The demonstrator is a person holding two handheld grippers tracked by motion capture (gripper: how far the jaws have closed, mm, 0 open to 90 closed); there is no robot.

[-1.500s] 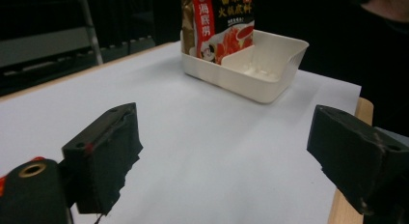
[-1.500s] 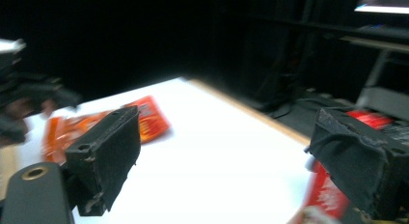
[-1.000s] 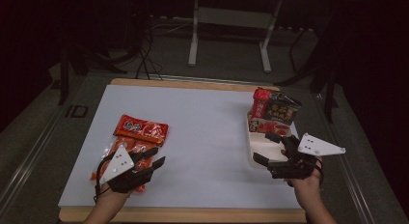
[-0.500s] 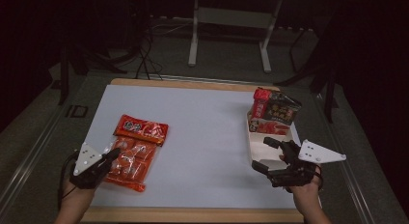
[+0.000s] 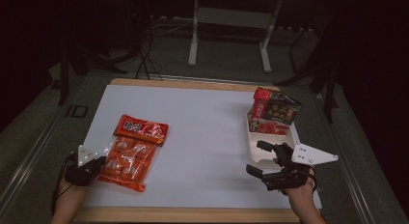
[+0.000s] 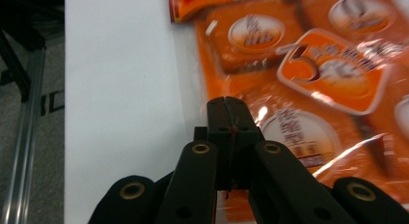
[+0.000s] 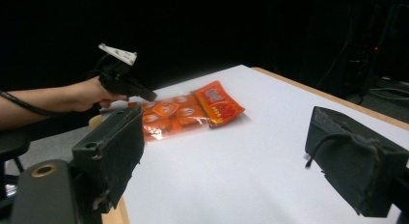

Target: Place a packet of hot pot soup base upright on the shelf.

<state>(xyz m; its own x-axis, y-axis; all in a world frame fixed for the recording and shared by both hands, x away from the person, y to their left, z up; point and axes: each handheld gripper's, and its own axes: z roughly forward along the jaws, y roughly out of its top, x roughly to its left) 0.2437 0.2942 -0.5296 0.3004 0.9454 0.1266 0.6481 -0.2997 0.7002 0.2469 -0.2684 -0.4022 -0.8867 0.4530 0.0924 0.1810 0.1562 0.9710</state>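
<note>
An orange snack bag [image 5: 132, 149] with a red top lies flat on the white table's left part; it appears too in the left gripper view [image 6: 299, 64] and the right gripper view [image 7: 188, 110]. My left gripper [image 5: 100, 162] is at the bag's left edge, low over the table. Its jaws [image 6: 226, 105] are pressed together above the bag's clear side seam; whether they pinch the film I cannot tell. From the right gripper view the left gripper [image 7: 150, 95] points at the bag. My right gripper [image 5: 258, 159] hovers open near the front right, nothing between its pads [image 7: 231, 161].
A white tray [image 5: 255, 154] stands at the right, just beyond the right gripper, with a red pack [image 5: 260, 102] and a dark pack [image 5: 283, 110] upright at its far end and another red pack [image 5: 270, 127] lying inside. Wooden table edge [image 5: 193, 215] runs along the front.
The left gripper has slid left and down from above the bag's lower half to its left edge, and its jaws have shut. The bag and the right gripper have stayed put.
</note>
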